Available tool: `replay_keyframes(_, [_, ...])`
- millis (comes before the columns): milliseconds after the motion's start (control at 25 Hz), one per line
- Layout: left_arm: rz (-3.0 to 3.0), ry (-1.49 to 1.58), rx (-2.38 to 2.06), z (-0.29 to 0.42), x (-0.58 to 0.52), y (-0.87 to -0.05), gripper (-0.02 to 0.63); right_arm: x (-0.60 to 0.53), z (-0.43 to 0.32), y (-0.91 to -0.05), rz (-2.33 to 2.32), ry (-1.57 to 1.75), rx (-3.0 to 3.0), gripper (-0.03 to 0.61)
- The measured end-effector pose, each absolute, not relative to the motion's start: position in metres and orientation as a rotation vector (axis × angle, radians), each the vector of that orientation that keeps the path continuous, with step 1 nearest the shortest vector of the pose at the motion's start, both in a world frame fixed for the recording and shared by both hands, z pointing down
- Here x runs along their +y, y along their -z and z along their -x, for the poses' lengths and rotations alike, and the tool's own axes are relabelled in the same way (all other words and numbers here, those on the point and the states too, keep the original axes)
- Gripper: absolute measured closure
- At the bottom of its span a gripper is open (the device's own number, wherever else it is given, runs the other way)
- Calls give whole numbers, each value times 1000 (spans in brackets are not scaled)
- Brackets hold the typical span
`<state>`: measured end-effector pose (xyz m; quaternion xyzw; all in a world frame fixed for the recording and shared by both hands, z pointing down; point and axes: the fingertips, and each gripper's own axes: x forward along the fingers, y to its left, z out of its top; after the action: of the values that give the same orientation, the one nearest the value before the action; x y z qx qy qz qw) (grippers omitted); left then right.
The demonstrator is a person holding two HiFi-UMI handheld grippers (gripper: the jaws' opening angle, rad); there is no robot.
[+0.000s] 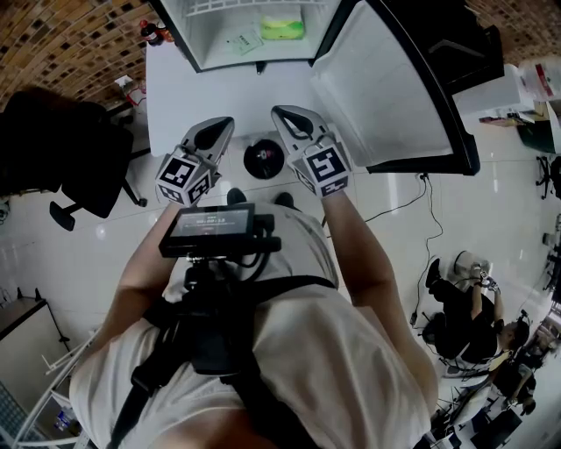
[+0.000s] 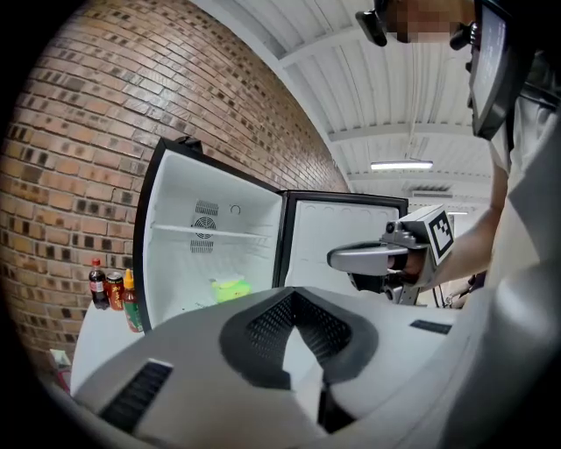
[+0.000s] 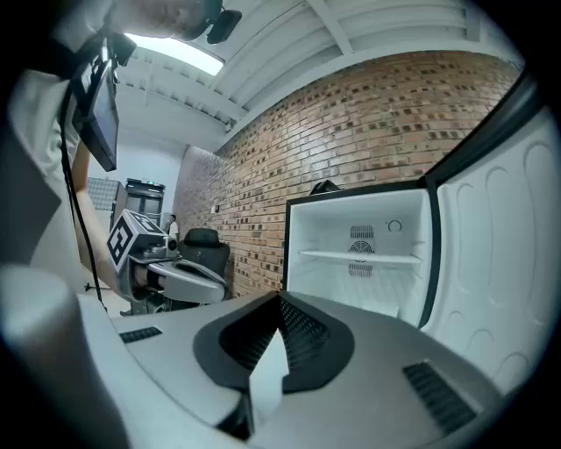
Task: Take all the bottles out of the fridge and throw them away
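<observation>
Both tongs clenched on nothing: left gripper (image 1: 221, 125) and right gripper (image 1: 282, 114) sit side by side before the open fridge (image 1: 219, 26). No bottles visible inside (just a green pack (image 1: 282, 28)); bottles (image 2: 98, 282) stand outside, on its left. Risk: a wide right-hand swing clips the door (image 1: 386, 96) edge. Approach btwn door and cabinet looks free.

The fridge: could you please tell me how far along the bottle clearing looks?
Done: the fridge stands open with no bottles visible inside, only a green pack. In hand: nothing; the left gripper and right gripper are shut and empty. Left: possibly nothing; bottles stand outside, beside the fridge.
</observation>
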<state>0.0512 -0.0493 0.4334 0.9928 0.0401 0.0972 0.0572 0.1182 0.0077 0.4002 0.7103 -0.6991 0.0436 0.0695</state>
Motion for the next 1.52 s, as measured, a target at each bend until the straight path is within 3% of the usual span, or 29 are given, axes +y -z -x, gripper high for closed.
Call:
replay_keyframes(840, [-2979, -242, 226, -46, -59, -436, 603, -14, -114, -410, -2138, -152, -2020, 578])
replay_keyframes(1400, [-2940, -303, 183, -18, -86, -456, 603, -66, -134, -469, -1840, -346, -1960, 552])
replay_keyframes(1520, [-2927, -318, 110, -22, -95, -464, 603, -79, -157, -485, -1793, -374, -1937, 477])
